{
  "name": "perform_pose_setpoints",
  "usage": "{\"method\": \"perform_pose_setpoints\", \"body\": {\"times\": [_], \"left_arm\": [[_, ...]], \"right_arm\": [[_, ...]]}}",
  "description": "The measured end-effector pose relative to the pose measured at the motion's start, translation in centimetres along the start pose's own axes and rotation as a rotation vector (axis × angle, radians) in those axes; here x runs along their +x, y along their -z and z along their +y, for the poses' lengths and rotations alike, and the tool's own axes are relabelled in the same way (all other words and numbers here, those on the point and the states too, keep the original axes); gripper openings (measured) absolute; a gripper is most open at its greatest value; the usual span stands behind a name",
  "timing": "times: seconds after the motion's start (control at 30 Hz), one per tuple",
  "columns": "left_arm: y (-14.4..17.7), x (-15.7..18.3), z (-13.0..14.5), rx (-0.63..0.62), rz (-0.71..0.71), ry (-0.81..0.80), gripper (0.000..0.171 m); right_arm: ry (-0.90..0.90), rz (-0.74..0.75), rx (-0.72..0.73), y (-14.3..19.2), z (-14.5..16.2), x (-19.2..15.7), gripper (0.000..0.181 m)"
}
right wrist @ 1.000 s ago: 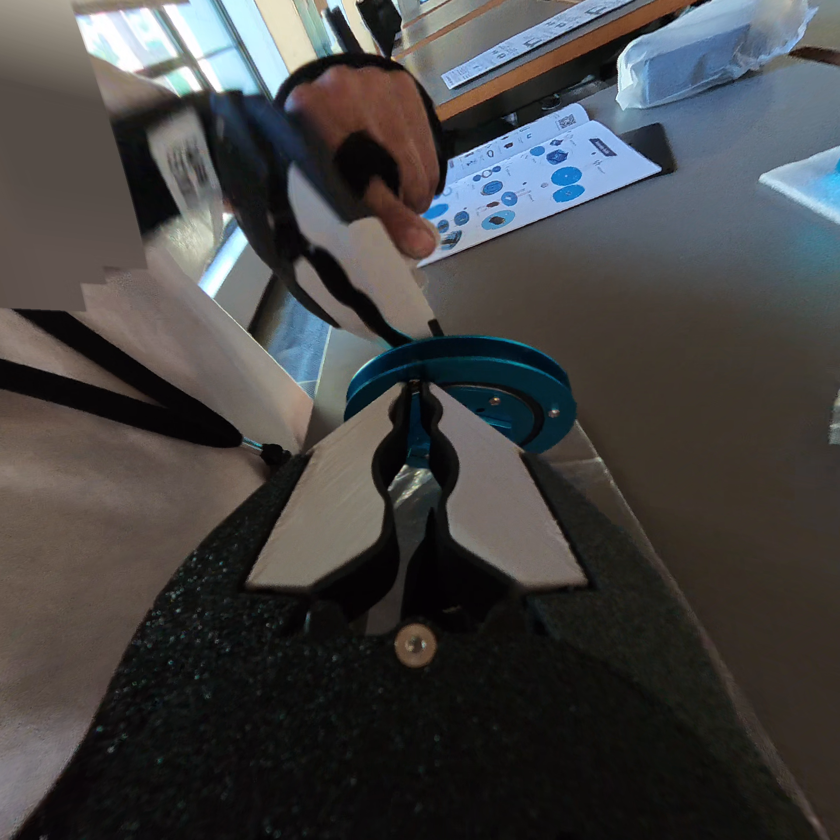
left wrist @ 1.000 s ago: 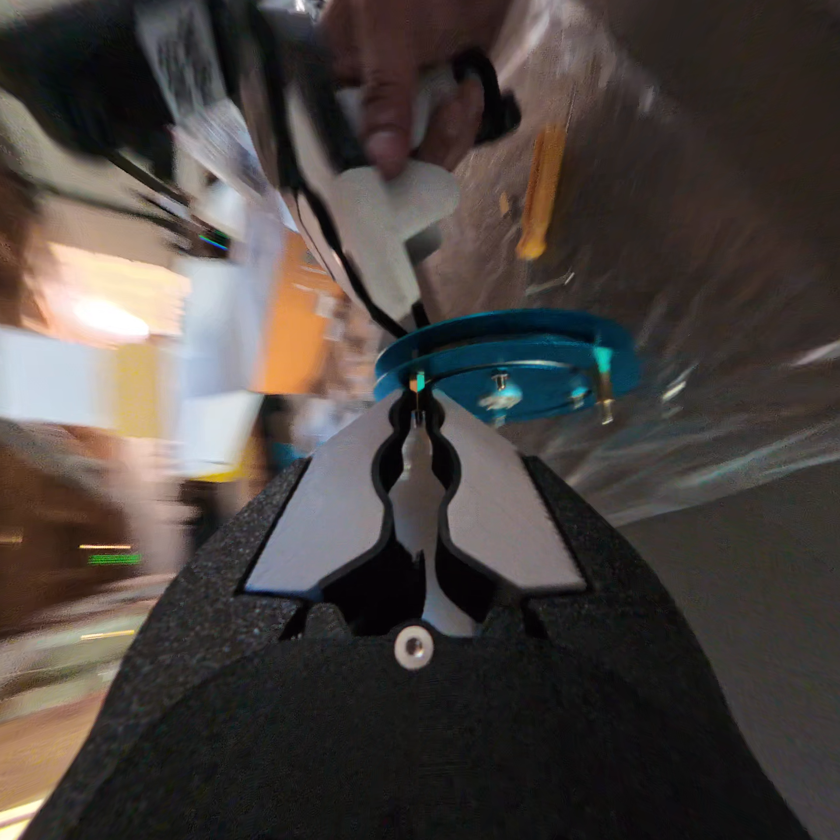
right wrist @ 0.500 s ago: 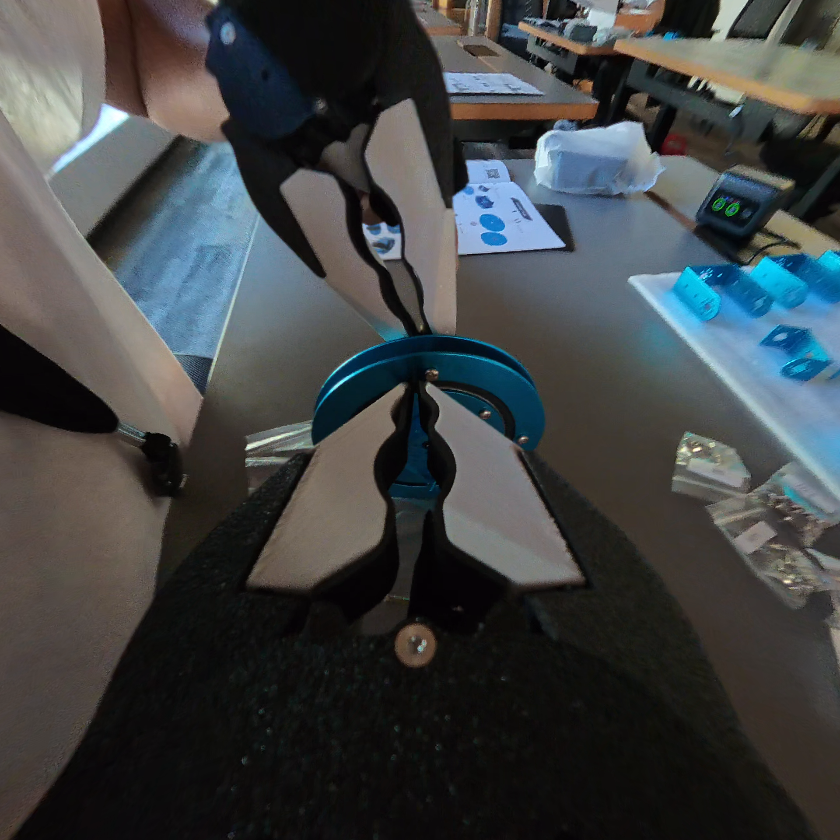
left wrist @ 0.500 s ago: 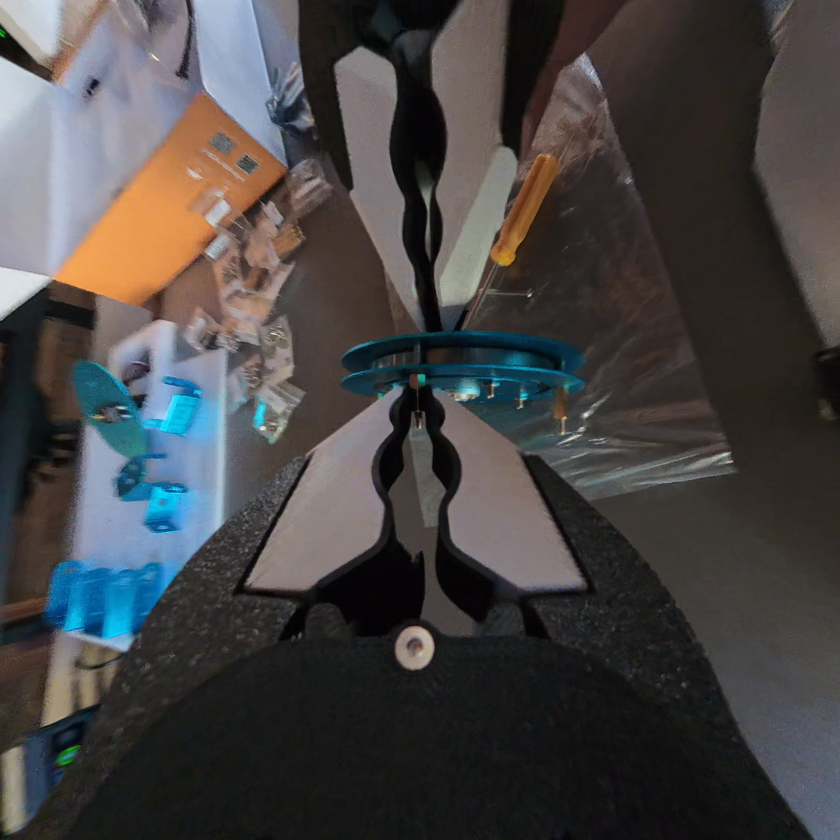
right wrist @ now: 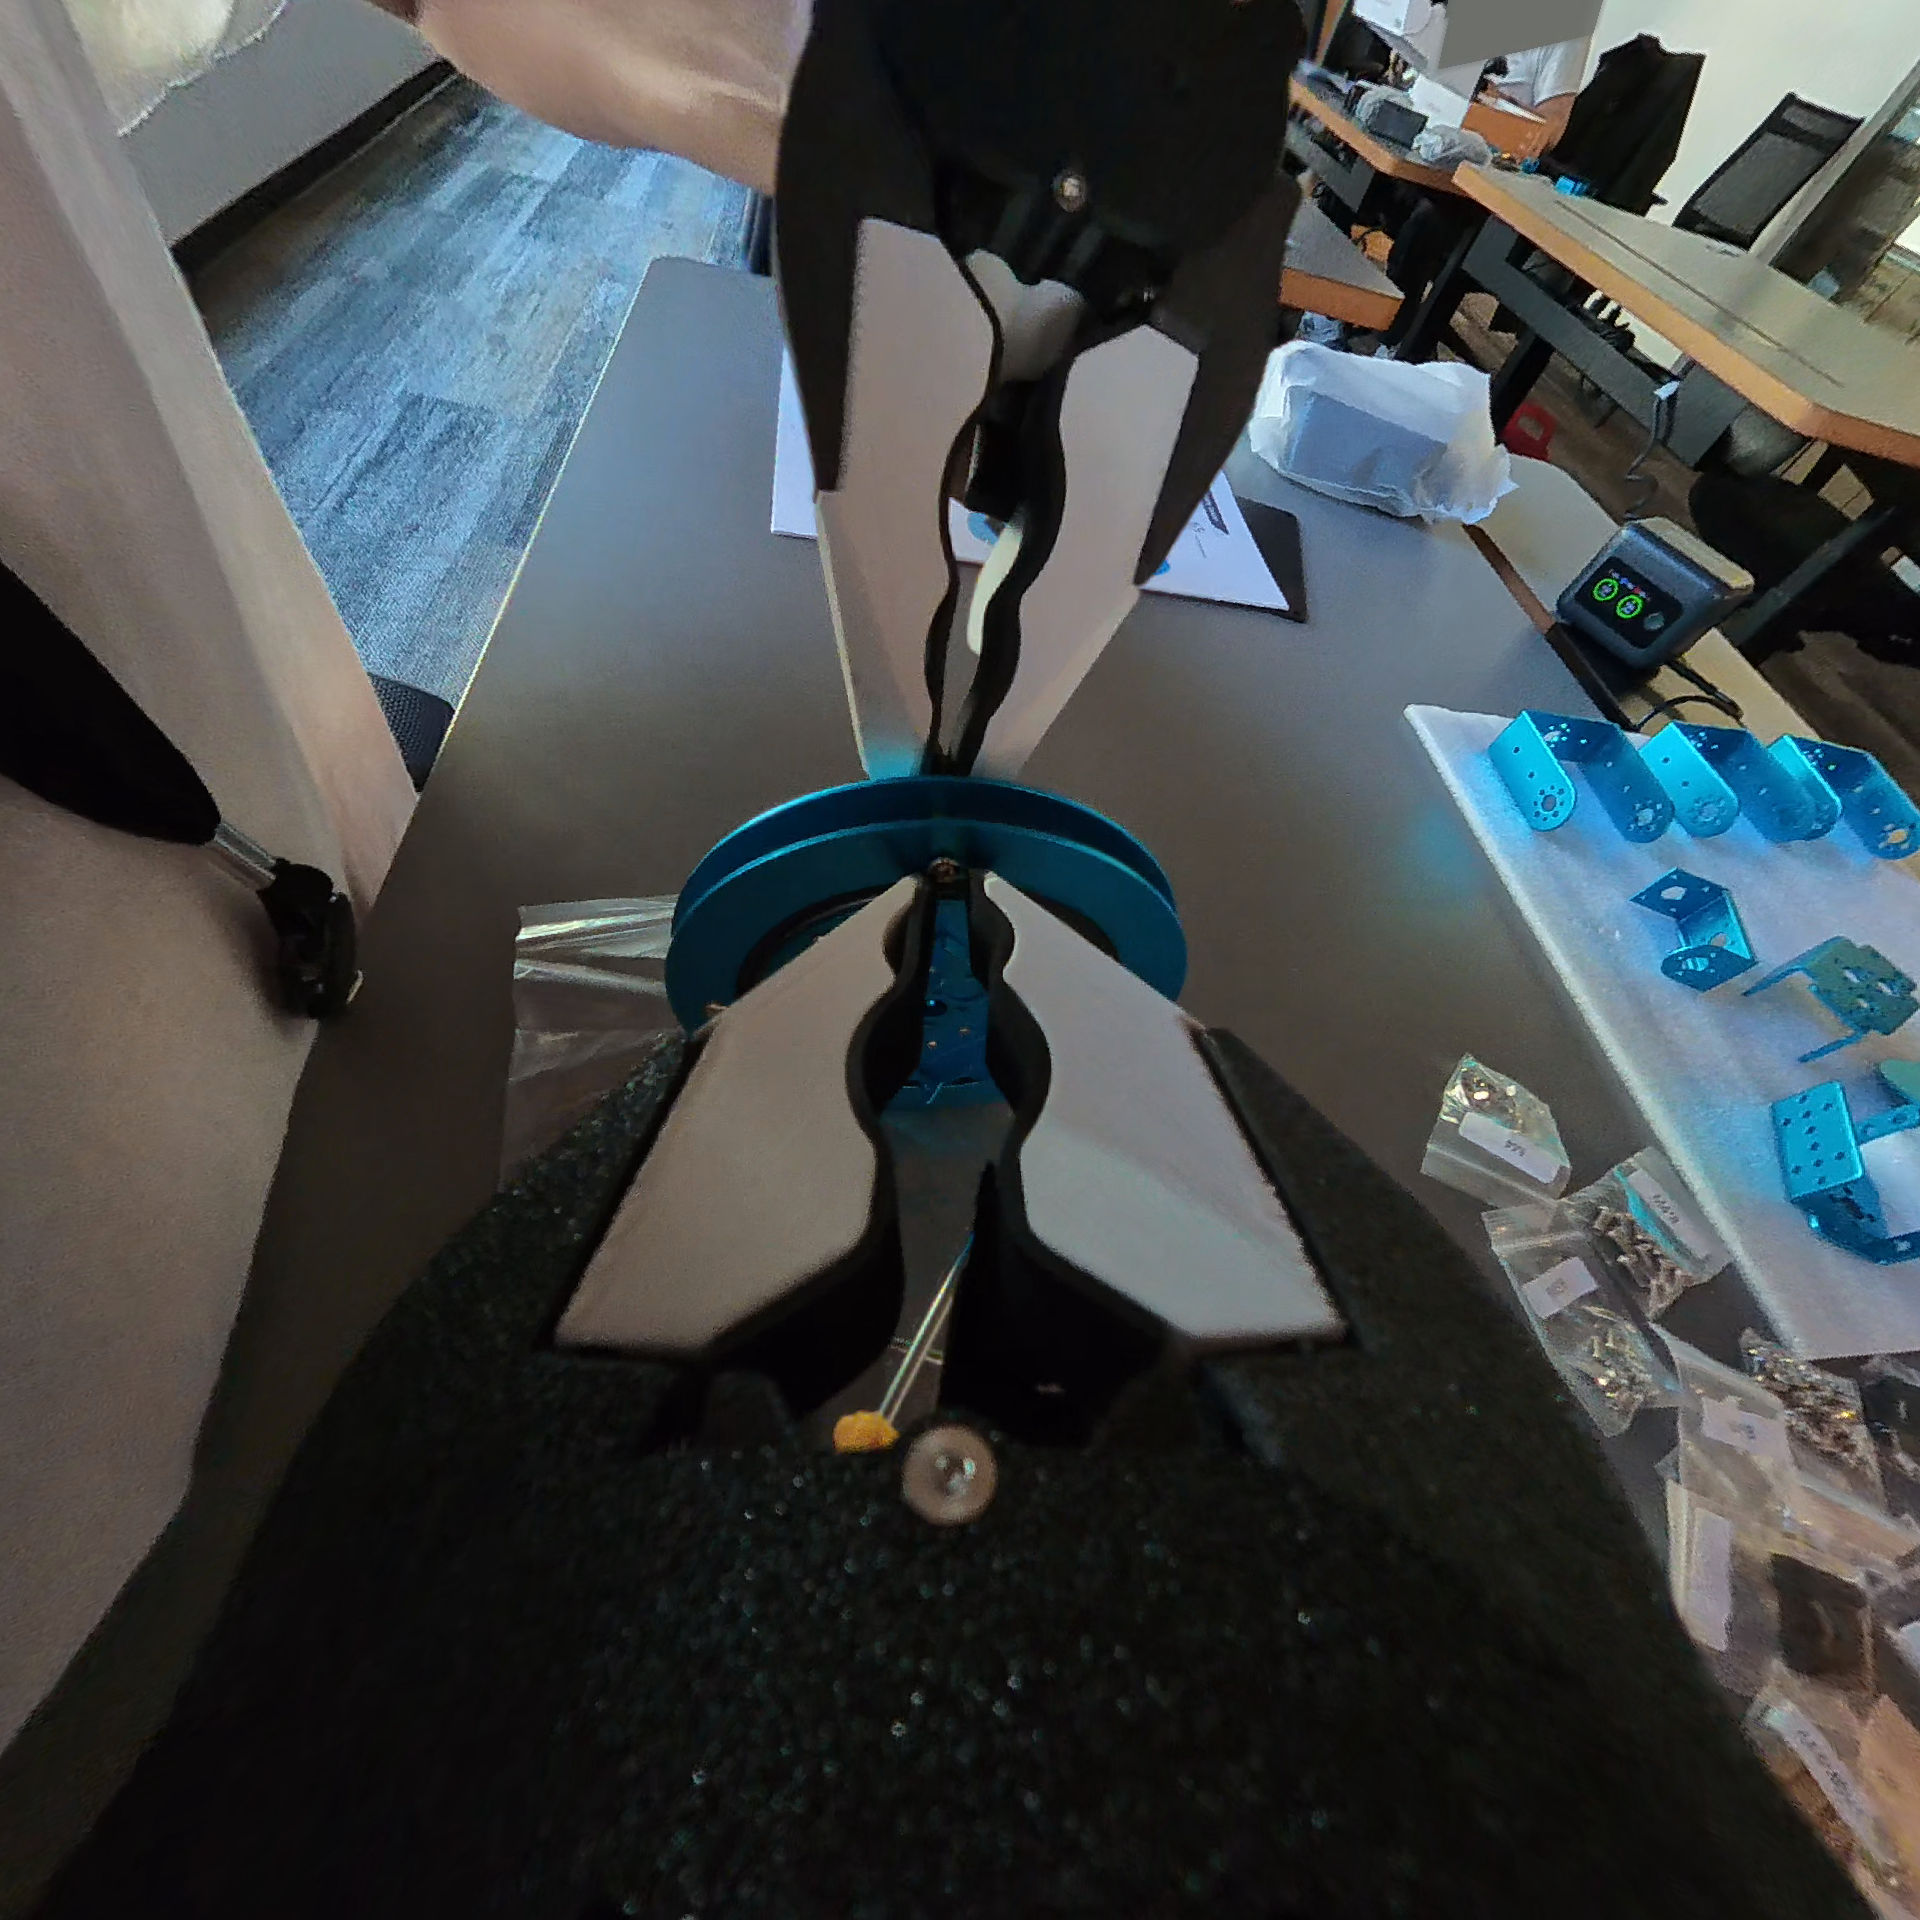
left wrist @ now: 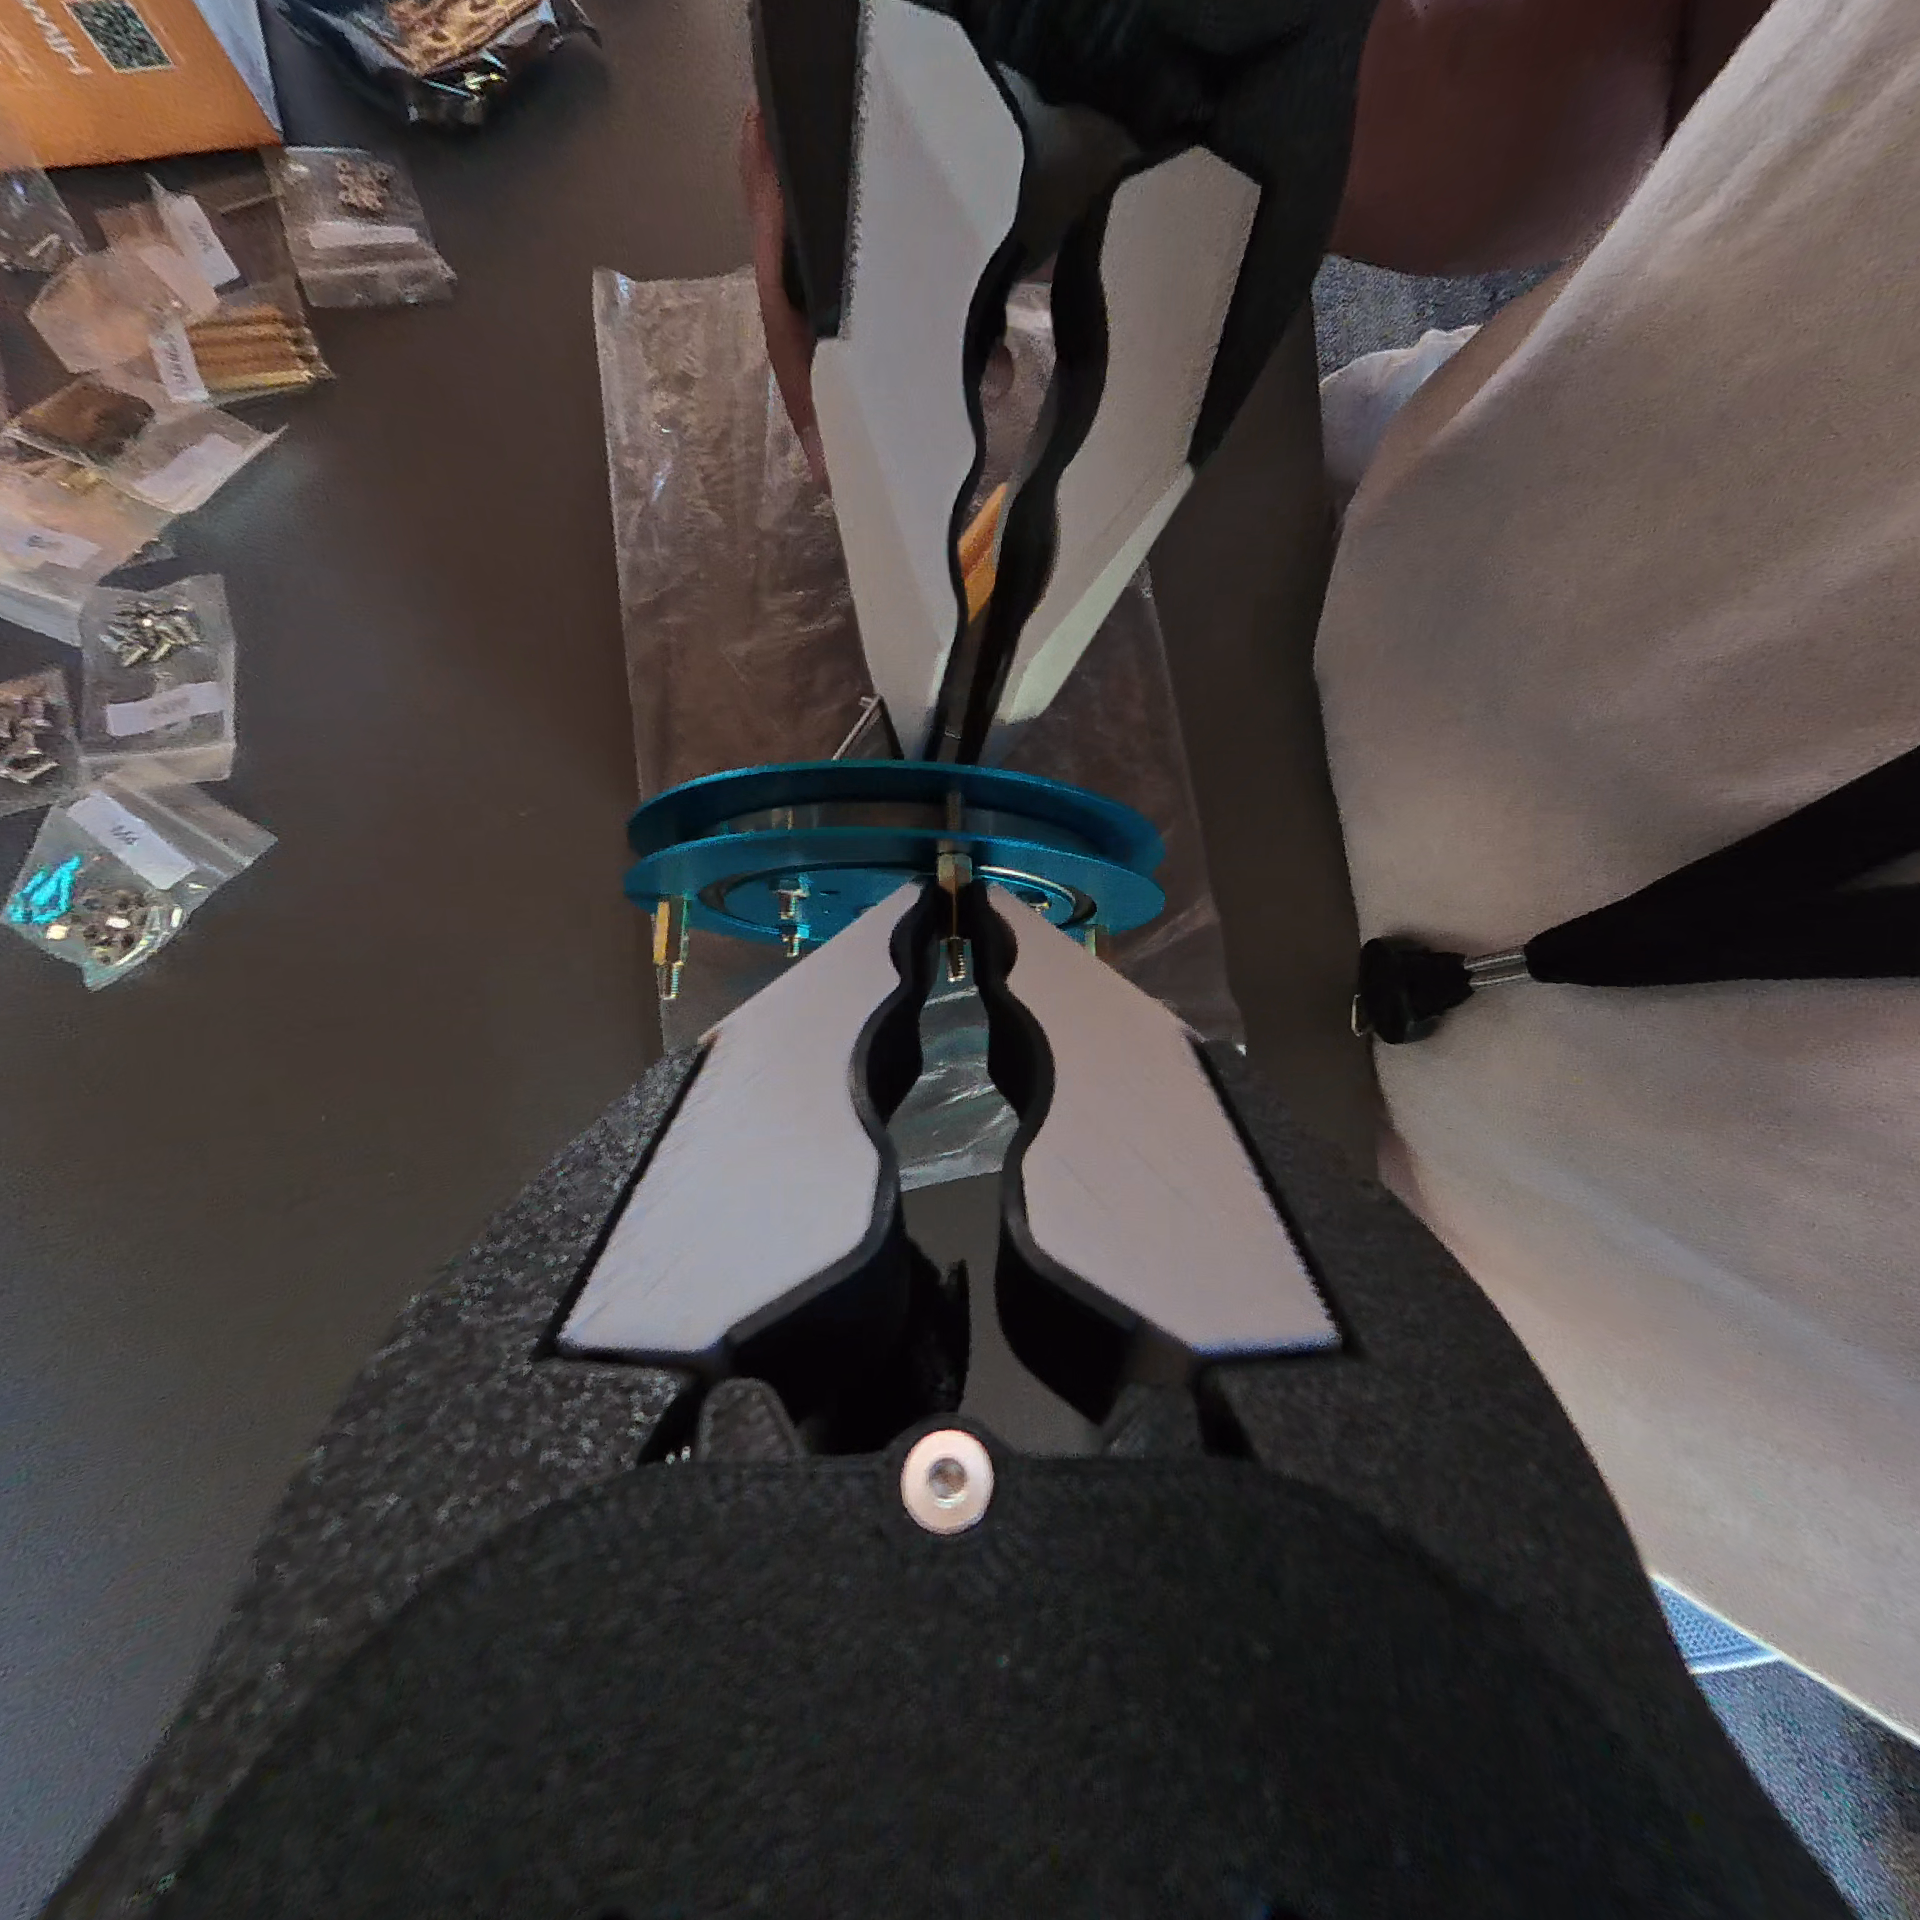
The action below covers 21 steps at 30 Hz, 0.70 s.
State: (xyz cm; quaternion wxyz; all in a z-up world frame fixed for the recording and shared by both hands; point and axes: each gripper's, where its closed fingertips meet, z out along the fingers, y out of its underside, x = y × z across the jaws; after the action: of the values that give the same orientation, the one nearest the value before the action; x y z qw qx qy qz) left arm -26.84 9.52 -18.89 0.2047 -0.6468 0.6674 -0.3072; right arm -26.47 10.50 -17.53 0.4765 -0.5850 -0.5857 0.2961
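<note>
A blue double-disc assembly (left wrist: 894, 836) with brass standoffs hangs above the dark table (left wrist: 416, 779), held between both grippers. My left gripper (left wrist: 951, 920) is shut on one brass standoff (left wrist: 951, 899) on the assembly's underside. The right gripper (left wrist: 951, 748) comes from the far side, its tips pressed against the other disc. In the right wrist view the right gripper (right wrist: 945, 883) is shut at a small screw on the disc assembly (right wrist: 925, 831), and the left gripper (right wrist: 951, 758) meets it from beyond. A screwdriver (right wrist: 920, 1351) with an orange handle lies below.
A clear plastic bag (left wrist: 727, 520) lies under the assembly. Small hardware bags (left wrist: 156, 665) and an orange box (left wrist: 114, 83) lie nearby. A white tray (right wrist: 1558, 914) holds blue brackets (right wrist: 1558, 769), with more bags (right wrist: 1621, 1247), a printed sheet (right wrist: 1226, 561) and a small lit device (right wrist: 1642, 597). A person's pale clothing (left wrist: 1610, 727) is close by. Both grippers' tips are close together, under 4 cm apart.
Both grippers have turned together with the disc assembly held between them, so both views have swung round over the table. Neither grip has changed.
</note>
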Motion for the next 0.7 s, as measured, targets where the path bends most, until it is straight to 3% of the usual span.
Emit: {"method": "perform_pose_setpoints", "body": {"times": [0.3,0.37,0.43,0.7], "left_arm": [[-0.2,1.0,-0.3,-0.013,0.194,0.213,0.003],[-0.3,0.8,-0.6,-0.010,0.166,0.186,0.003],[-0.5,0.1,-0.7,-0.036,0.017,0.021,0.002],[-0.3,-2.6,-2.0,-0.113,-0.831,-0.938,0.002]], "right_arm": [[0.174,0.002,-0.053,0.4,-0.1,-0.7,0.002],[0.166,-0.004,-0.098,0.6,0.0,-0.5,0.003],[0.103,-0.029,-0.117,0.7,0.2,-0.1,0.003],[-0.256,-0.129,-0.054,1.3,0.6,0.9,0.001]]}}
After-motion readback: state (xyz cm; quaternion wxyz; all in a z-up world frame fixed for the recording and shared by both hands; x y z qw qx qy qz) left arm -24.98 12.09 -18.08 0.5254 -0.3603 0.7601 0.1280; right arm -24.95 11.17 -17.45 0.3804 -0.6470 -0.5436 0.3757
